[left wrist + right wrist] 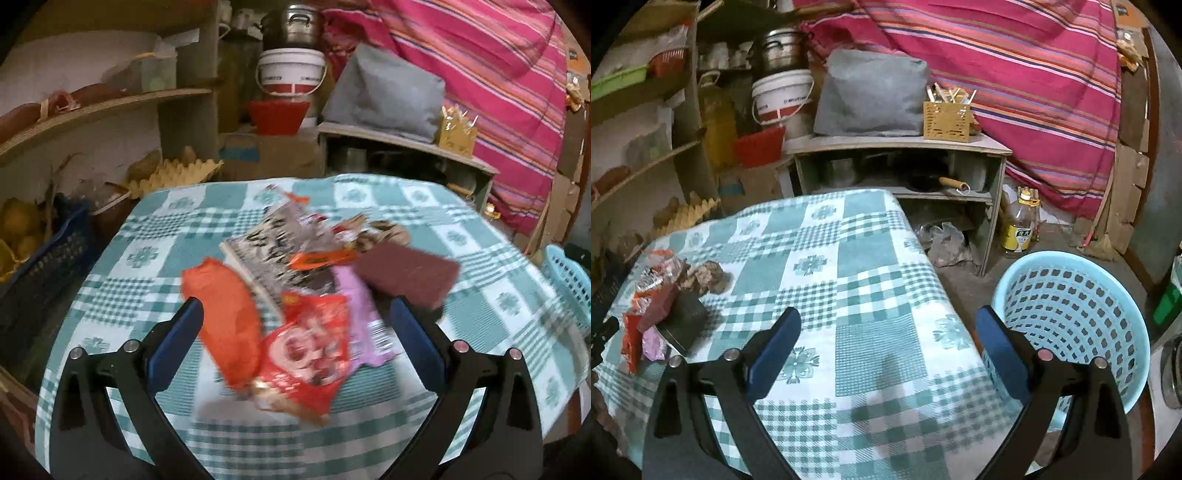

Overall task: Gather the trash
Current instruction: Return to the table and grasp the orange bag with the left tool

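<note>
table (pixel 857 258) under green-white checked cloth, below and ahead of hand-held gripper | low wooden cabinet (pixel 897 144) beyond table's far edge, grey cushion (pixel 871 92) on top | striped pink-red fabric (pixel 1015 74) hanging behind, far right | wooden shelves (pixel 110 103) far left | bare dusty floor (pixel 1052 236) to right | dim indoor light

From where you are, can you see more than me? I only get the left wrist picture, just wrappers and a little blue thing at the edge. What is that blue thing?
Observer: A round blue basket, standing on the floor beside the table.
Operator: Is there trash in it already?
Observer: None that I can see; the part of its inside that shows is bare.
Operator: Where's my other gripper?
Observer: The right gripper is open over bare tablecloth near the basket, holding nothing.
</note>
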### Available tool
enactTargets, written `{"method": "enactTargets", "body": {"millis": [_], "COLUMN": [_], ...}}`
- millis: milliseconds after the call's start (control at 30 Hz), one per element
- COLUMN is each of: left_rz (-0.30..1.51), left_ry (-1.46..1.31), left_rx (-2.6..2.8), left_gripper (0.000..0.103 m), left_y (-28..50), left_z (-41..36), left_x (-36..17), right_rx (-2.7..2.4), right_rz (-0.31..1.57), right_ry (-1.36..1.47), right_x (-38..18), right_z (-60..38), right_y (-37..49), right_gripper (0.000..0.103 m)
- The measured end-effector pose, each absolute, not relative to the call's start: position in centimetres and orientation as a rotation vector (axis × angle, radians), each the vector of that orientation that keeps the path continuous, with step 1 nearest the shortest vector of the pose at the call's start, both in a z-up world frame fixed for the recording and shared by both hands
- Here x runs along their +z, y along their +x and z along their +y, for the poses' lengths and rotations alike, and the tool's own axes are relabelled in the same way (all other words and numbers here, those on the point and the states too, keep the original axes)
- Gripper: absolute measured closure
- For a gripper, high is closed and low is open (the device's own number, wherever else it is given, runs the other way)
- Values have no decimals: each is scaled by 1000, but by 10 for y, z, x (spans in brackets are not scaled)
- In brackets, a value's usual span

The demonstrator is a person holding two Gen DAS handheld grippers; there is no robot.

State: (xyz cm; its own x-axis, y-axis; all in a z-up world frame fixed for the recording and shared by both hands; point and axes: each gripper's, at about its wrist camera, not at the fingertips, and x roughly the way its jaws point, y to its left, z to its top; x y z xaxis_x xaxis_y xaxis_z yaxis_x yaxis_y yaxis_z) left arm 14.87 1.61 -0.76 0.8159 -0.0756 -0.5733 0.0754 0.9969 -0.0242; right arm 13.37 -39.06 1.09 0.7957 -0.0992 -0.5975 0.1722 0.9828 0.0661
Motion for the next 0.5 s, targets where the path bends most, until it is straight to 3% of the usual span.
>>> {"method": "enactTargets", "body": {"millis": [233,500], "left_rz": [746,764], "left_ry": [-59,-44], "left_rx": [-123,-86], "left_gripper": [5,6], "left_y": [166,172], "left_z": [39,51], "left_x": [-37,-39], "right_rx": [-130,-99], "right_rz": [671,691], "right_ry": [97,68], "right_x": [3,-2], "right_z": [-370,-346], "right_y": [148,162], "right_gripper": [9,9]}}
